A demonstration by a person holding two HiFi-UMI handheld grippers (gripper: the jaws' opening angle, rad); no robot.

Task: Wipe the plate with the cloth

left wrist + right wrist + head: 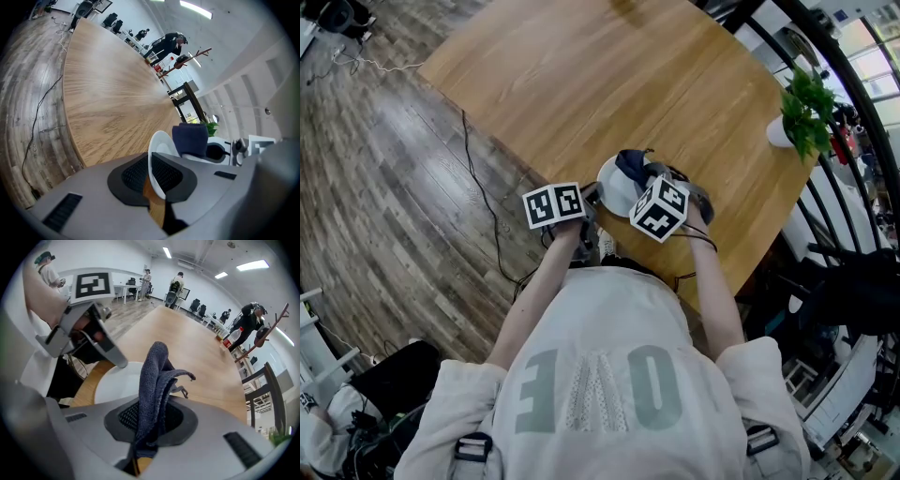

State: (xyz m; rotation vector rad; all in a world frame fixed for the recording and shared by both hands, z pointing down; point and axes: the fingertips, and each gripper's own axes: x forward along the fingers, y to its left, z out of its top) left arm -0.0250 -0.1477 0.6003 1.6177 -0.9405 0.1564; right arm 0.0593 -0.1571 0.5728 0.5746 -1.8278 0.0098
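A white plate is held tilted up on edge over the near corner of the wooden table. My left gripper is shut on the plate's rim, which stands upright between its pads. My right gripper is shut on a dark blue cloth, whose folds hang over the plate's face. In the head view the cloth lies against the top of the plate, with the right gripper's marker cube just below it and the left gripper's marker cube to the plate's left.
A potted green plant stands at the table's right edge. A black cable runs across the wood floor on the left. Dark chairs crowd the right side. Several people stand far off in the room.
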